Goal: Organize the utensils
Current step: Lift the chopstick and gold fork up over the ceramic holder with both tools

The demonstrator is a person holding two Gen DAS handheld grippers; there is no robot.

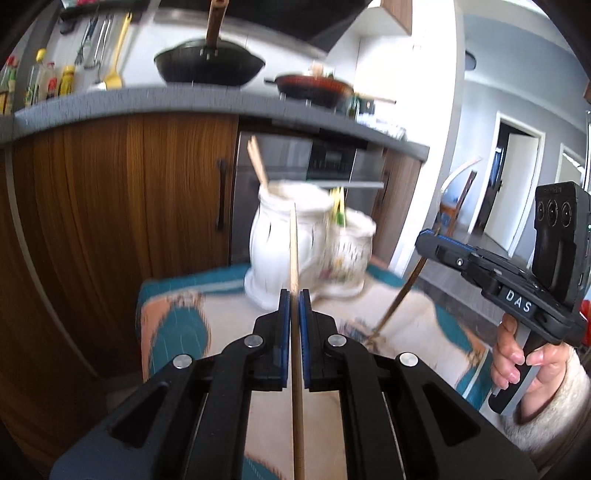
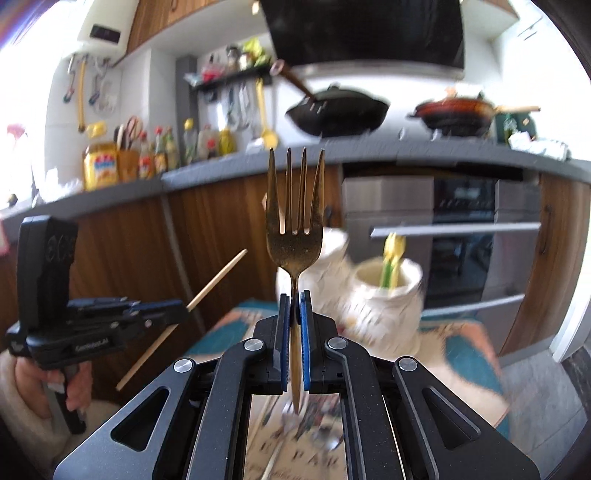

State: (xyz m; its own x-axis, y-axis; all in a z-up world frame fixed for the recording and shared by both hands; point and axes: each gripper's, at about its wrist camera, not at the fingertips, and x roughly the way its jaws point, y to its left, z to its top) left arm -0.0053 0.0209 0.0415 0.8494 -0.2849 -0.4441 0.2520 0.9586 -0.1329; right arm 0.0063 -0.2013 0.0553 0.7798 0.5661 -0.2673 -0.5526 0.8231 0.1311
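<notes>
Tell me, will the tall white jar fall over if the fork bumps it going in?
Probably not easily. The tall white jar looks like thick ceramic with a wide foot, so likely heavy and steady. But it stands on a soft patterned cloth, so a hard knock could rock it. The gold fork looks thin and light, so a gentle bump should do little.

A home kitchen. A grey countertop (image 2: 369,155) runs across the middle of the frame above wood-fronted cabinets (image 1: 110,192), with a steel built-in oven (image 2: 461,229) at the right. On the counter sit a black wok (image 2: 338,110) and a red pan (image 2: 456,110) beneath a dark extractor hood (image 2: 365,29). At upper left, sauce bottles (image 2: 162,151) line the wall and utensils hang from a rail (image 2: 236,79).
</notes>
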